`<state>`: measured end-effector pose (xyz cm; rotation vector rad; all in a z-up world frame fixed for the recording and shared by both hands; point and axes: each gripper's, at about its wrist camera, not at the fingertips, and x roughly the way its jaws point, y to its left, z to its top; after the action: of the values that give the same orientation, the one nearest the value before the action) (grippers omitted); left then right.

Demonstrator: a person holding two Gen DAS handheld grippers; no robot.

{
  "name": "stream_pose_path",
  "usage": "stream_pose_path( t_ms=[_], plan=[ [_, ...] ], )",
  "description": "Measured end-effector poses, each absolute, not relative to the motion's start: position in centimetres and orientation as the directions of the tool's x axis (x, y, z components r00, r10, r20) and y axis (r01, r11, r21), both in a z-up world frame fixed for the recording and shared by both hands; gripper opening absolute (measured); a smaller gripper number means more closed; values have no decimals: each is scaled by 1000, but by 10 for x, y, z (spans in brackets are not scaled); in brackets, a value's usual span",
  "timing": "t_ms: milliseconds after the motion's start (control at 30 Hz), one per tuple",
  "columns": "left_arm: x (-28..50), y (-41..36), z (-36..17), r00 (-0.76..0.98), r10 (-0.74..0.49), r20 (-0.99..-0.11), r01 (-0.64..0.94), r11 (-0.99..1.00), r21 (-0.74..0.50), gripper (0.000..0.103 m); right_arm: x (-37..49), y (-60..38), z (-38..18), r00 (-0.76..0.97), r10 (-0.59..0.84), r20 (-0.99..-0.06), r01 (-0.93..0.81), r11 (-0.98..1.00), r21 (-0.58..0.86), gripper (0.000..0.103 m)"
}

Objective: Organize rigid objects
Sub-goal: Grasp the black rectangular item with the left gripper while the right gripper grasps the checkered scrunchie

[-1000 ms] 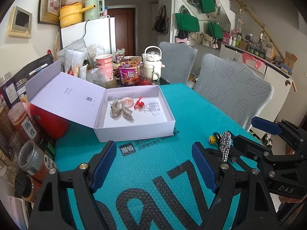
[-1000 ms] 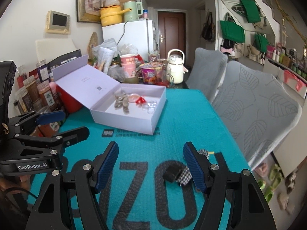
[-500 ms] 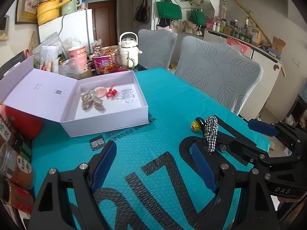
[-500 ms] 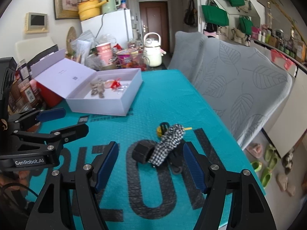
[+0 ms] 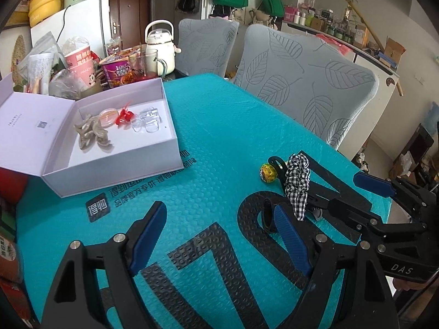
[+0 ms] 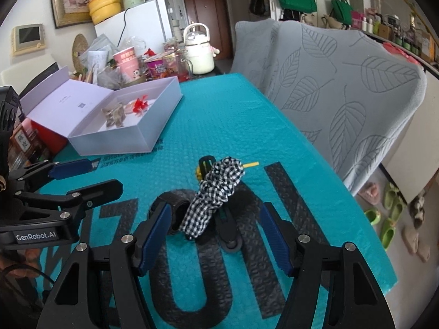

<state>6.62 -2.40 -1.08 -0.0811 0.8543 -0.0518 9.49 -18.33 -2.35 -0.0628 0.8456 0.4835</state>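
"GenRobot.AI" on left hand-held gripper [image 6: 68,175], "DAS" on right [image 6: 214,235].

Brightness: both views are evenly bright, in soft daylight-like light.
Shadows: faint and diffuse; a weak one lies under the checked scrunchie [image 6: 216,192] near the right edge of the teal mat [image 5: 219,126].
Glare: mild sheen on the white kettle [image 5: 160,48] and the fridge [image 6: 140,19] beyond the table's far edge.
Distortion: strong fisheye bending; chair backs and walls curve, and the corners go black.
Focus: the mat's bubble texture is sharp at centre; far shelves and the outer rim look soft.
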Motion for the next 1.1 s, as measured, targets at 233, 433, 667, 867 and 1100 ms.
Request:
stream_pose_path(
  t_ms=[233, 433, 667, 867, 1100],
  plan=[
    [79, -21, -26, 626, -74, -776, 0, 995, -96, 81, 113, -172, -39, 526, 402, -750, -438, 884, 167, 61],
    [86, -13, -34, 611, -63, -789, -19, 995, -94, 81, 129, -165, -45, 529, 404, -747, -419, 889, 184, 56],
    [93, -6, -43, 593, -64, -803, -30, 994, -102, 81, 141, -161, -55, 502, 398, -768, -424, 887, 182, 34],
    [96, -3, -45, 588, -89, -804, -24, 992, -127, 81, 131, -168, -49, 548, 437, -713, -431, 878, 207, 23],
    [94, -11, -41, 600, -151, -785, 19, 984, -175, 81, 117, -184, -29, 568, 483, -666, -449, 860, 240, 23]
  ],
)
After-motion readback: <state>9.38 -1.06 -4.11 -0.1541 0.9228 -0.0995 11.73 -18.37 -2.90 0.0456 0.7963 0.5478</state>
